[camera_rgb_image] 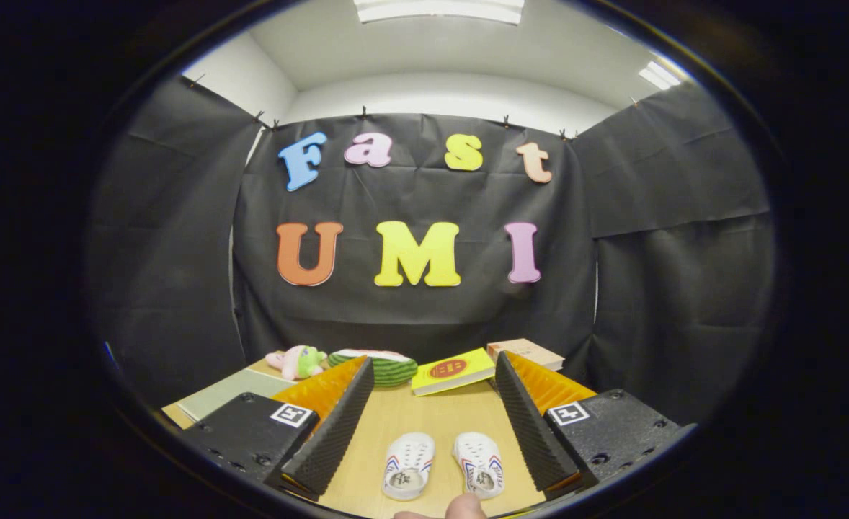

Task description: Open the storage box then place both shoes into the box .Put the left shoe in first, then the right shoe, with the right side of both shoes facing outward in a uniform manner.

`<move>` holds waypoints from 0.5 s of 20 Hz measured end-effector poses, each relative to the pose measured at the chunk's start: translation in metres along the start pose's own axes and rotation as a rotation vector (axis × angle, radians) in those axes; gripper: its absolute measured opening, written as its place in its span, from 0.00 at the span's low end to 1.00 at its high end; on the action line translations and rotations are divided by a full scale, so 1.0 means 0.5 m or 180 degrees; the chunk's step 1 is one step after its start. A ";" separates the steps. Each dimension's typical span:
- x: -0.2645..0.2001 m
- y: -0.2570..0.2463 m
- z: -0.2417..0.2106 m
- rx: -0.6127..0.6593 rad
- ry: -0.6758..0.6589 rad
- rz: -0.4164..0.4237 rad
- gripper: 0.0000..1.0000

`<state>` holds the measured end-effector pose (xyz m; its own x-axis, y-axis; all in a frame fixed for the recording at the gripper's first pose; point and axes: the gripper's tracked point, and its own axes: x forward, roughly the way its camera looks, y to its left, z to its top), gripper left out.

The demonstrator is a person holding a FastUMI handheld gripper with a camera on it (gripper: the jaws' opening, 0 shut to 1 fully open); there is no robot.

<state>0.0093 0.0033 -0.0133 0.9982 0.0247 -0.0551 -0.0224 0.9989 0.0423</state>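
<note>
Two small white shoes with red and blue stripes lie side by side on the wooden table, toes pointing away from me. The left shoe (pixel 409 465) and the right shoe (pixel 479 463) both sit between my fingers, touching neither. My gripper (pixel 433 419) is open wide and holds nothing; its left finger (pixel 334 425) and right finger (pixel 529 425) flank the pair. A person's fingertip (pixel 464 507) shows just below the right shoe.
Beyond the fingers, at the table's far edge, lie a yellow book (pixel 453 370), a tan box-like book (pixel 527 351), a watermelon-slice plush (pixel 378 364) and a pink and green plush toy (pixel 296 360). A pale green mat (pixel 223 393) lies on the left.
</note>
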 end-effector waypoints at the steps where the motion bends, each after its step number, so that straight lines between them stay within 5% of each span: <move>1: 0.001 -0.001 -0.002 -0.0009 0.0006 0.0003 1.00; 10: 0.001 0.021 -0.003 -0.0005 -0.0003 0.0135 1.00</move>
<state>0.0095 0.0141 -0.0145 0.9964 0.0670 -0.0524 -0.0648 0.9970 0.0429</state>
